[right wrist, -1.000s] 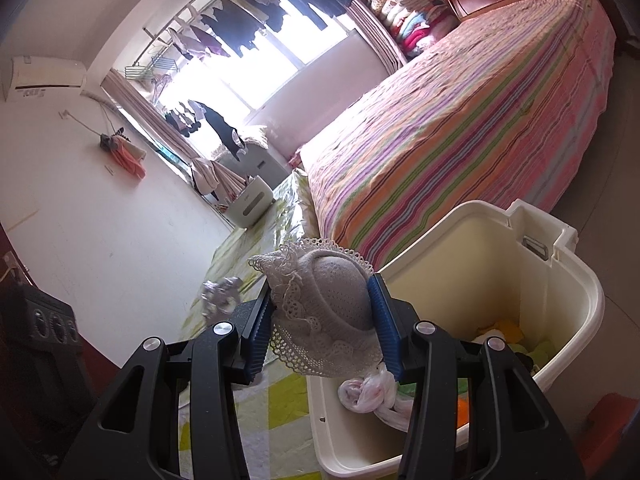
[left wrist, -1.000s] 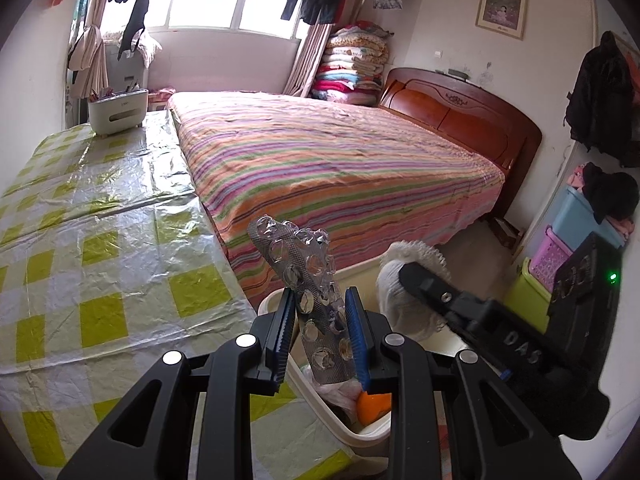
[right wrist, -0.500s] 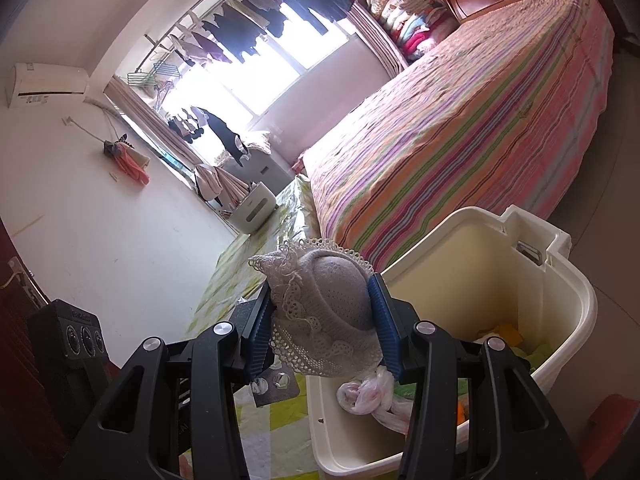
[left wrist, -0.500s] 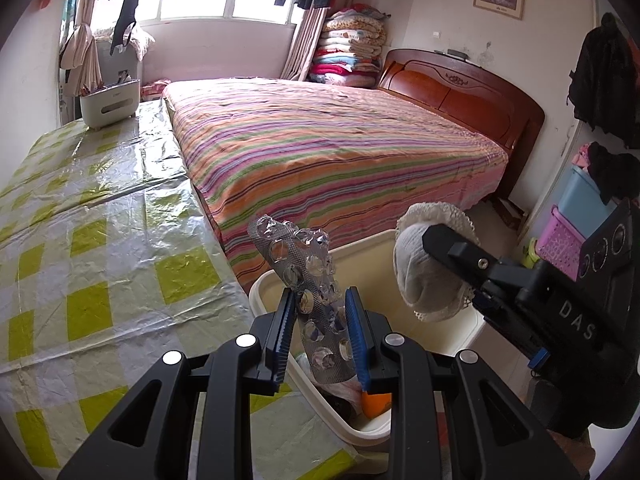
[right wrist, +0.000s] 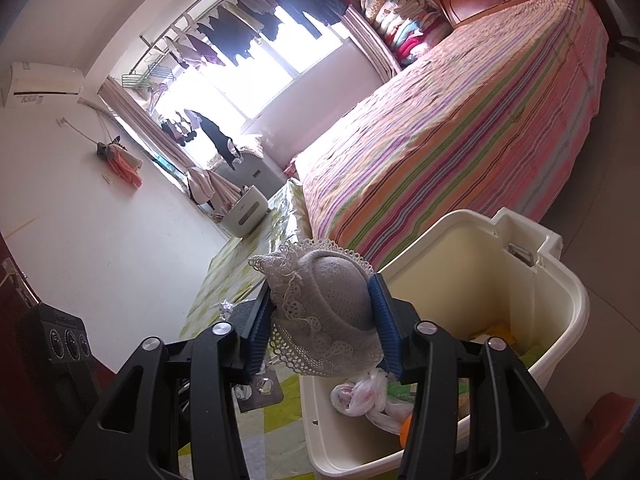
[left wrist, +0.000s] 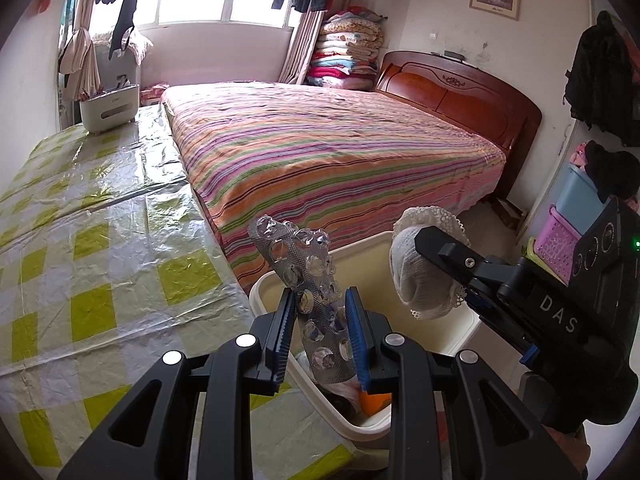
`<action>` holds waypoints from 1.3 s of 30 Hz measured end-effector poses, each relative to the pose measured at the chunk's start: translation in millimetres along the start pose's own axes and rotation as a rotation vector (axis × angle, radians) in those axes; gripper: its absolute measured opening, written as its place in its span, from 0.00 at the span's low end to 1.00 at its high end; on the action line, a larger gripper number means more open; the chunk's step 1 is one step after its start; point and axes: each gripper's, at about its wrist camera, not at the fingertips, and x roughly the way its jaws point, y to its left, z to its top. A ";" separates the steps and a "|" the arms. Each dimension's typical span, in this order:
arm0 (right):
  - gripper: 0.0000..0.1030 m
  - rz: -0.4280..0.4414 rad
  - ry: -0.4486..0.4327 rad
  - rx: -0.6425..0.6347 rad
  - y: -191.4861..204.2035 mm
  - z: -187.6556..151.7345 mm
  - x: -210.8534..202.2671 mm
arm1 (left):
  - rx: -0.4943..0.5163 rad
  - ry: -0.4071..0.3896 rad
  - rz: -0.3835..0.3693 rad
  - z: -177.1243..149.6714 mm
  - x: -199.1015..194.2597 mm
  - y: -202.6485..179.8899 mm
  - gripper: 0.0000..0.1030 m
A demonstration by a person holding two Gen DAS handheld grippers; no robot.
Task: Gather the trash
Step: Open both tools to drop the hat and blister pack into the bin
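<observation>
— What do your left fingers have?

— They are clamped on a used foil blister pack; it stands tilted between the blue pads, above the near rim of the cream trash bin, which sits beside the bench with its yellow-checked cover.

— And the right?

— My right fingers hold a small white crocheted hat over the same bin; the jaws have just been opening, though both pads still seem to touch the hat. In the bin lie a knotted plastic bag and something orange; the striped bed lies beyond.
</observation>
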 end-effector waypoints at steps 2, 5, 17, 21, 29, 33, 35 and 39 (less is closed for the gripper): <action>0.62 -0.009 -0.013 0.003 -0.3 0.8 -1.6 | 0.000 0.004 -0.002 -1.1 0.3 -0.1 0.25; 0.64 -0.023 -0.035 0.015 -3.4 2.8 -5.2 | 0.002 0.011 -0.001 -2.0 2.2 -1.0 0.25; 0.67 -0.010 -0.102 0.129 -31.9 11.4 -22.1 | 0.000 0.088 -0.062 -6.3 23.4 -8.9 0.27; 0.67 0.006 -0.108 0.134 -25.1 8.6 -21.3 | 0.029 0.110 -0.084 -8.4 32.9 -16.5 0.27; 0.68 0.021 -0.115 0.156 -32.1 6.9 -21.8 | 0.010 0.109 -0.079 -10.7 39.8 -22.4 0.67; 0.69 0.020 -0.118 0.169 -38.0 7.4 -22.7 | 0.015 0.055 -0.068 -9.2 28.8 -21.7 0.68; 0.69 0.023 -0.115 0.167 -35.6 6.7 -22.9 | 0.022 0.037 -0.045 -9.9 21.4 -20.0 0.68; 0.70 0.038 -0.110 0.134 -23.3 4.5 -22.3 | 0.010 -0.001 0.014 -13.4 0.6 -10.2 0.68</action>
